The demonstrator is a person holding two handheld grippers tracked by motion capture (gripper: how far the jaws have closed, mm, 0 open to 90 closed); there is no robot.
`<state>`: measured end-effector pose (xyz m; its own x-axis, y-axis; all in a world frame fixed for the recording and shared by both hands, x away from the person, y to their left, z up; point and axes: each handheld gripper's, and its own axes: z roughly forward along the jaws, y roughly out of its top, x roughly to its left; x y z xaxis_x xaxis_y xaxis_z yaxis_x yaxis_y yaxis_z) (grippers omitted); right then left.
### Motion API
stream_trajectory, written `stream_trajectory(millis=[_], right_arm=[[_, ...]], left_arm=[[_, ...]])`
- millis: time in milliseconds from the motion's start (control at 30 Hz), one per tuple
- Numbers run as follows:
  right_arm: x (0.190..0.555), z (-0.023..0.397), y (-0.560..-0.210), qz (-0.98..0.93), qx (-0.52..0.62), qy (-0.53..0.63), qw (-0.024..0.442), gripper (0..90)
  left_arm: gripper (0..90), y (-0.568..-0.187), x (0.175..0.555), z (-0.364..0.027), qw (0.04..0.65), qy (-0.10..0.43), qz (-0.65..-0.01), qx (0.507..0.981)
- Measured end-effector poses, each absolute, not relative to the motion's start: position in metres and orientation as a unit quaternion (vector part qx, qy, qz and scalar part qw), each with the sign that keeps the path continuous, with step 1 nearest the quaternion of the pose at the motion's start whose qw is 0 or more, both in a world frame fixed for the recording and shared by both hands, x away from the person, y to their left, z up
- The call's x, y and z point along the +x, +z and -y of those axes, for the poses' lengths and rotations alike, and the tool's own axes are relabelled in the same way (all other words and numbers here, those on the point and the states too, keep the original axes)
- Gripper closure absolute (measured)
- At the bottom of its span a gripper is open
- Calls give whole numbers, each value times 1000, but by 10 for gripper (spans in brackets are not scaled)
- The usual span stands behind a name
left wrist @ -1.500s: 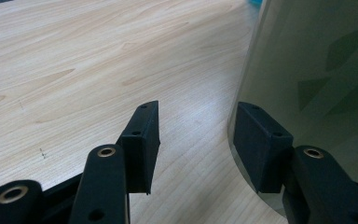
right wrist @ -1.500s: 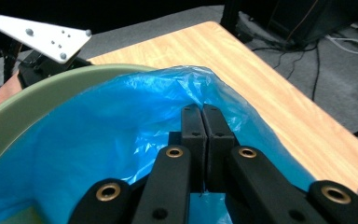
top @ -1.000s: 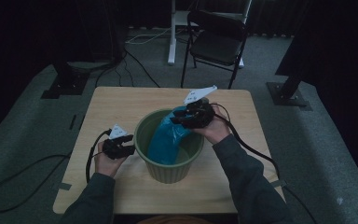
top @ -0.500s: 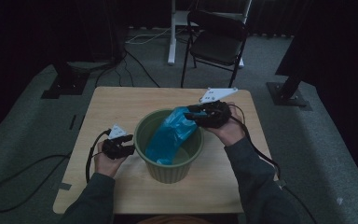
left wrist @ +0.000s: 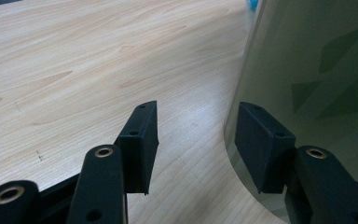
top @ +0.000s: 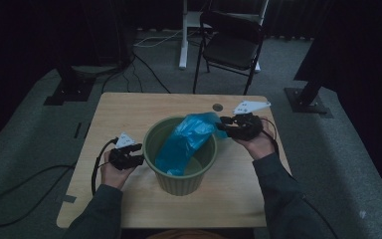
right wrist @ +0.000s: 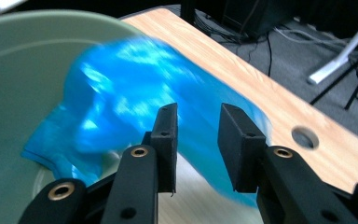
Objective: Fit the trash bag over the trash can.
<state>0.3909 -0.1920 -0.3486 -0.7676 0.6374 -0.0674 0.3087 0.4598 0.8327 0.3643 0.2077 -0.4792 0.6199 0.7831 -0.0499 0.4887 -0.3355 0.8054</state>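
A pale green bin (top: 179, 184) stands mid-table with a blue plastic bag (top: 184, 142) inside it. The bag's top is drawn over the right rim. My right gripper (top: 224, 124) hovers just right of that rim, at the bag's end. In the right gripper view its jaws (right wrist: 198, 135) stand apart, with the blurred bag (right wrist: 121, 79) behind and between them and no pad visibly pressing on it. My left gripper (top: 138, 154) rests low at the bin's left side. It is open (left wrist: 196, 135) over bare wood, one jaw close against the bin wall (left wrist: 317, 70).
The wooden table (top: 124, 109) has a round cable hole (top: 218, 107) behind the right gripper. A black chair (top: 234, 45) and a white desk leg stand beyond the far edge. Cables trail over the grey floor at the left.
My right gripper has moved rightward from above the bin to beyond its right rim, and the bag's top has stretched that way with it. The left gripper has stayed put.
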Motion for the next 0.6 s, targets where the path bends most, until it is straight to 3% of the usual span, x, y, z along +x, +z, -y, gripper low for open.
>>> stream_trajectory(millis=[267, 600], right_arm=[[403, 231, -397, -829, 323, 418, 183, 659], [426, 232, -429, -843, 333, 382, 181, 643]], left_arm=[[489, -480, 365, -207, 415, 174, -398, 799], [485, -480, 365, -208, 422, 169, -400, 796]])
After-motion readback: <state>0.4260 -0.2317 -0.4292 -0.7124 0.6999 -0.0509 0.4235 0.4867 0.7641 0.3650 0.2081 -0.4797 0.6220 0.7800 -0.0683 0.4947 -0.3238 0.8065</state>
